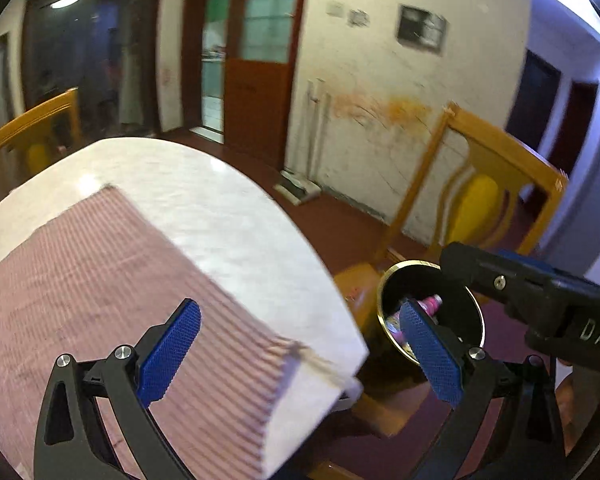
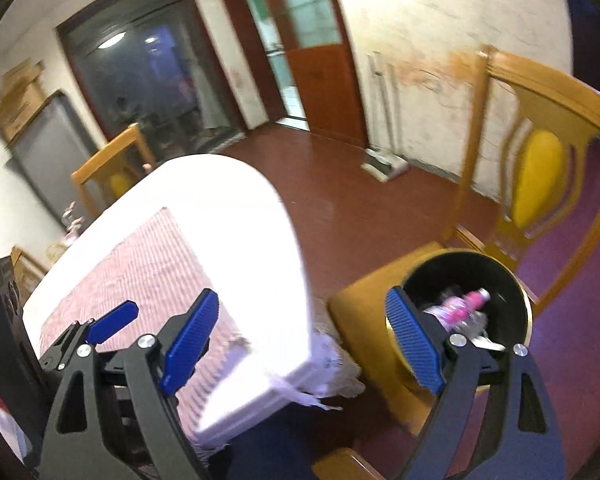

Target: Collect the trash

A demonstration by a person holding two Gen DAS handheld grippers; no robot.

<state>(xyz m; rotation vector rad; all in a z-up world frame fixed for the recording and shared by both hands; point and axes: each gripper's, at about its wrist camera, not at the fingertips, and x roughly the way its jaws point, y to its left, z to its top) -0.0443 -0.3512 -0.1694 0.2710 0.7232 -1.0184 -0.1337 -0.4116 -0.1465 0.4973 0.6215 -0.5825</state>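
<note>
A black trash bin with a gold rim point(image 1: 466, 320) point(image 2: 428, 276) stands on a yellow chair seat beside the table. It holds trash, among it a pink wrapper point(image 2: 466, 304) point(image 1: 432, 303). My left gripper point(image 1: 300, 348) is open and empty, over the table's corner. My right gripper point(image 2: 304, 336) is open and empty, between the table edge and the bin. The right gripper's body also shows in the left wrist view point(image 1: 540, 292), above the bin. The left gripper shows at the left edge of the right wrist view point(image 2: 112, 326).
A white marble table point(image 1: 228, 216) point(image 2: 236, 208) carries a pink striped mat point(image 1: 100, 300) point(image 2: 156, 276). Yellow wooden chairs stand at the right point(image 1: 496, 184) point(image 2: 540, 152) and at the far side point(image 1: 36, 128) point(image 2: 108, 168). Red floor point(image 2: 360, 208) lies beyond, with a door and a stained wall.
</note>
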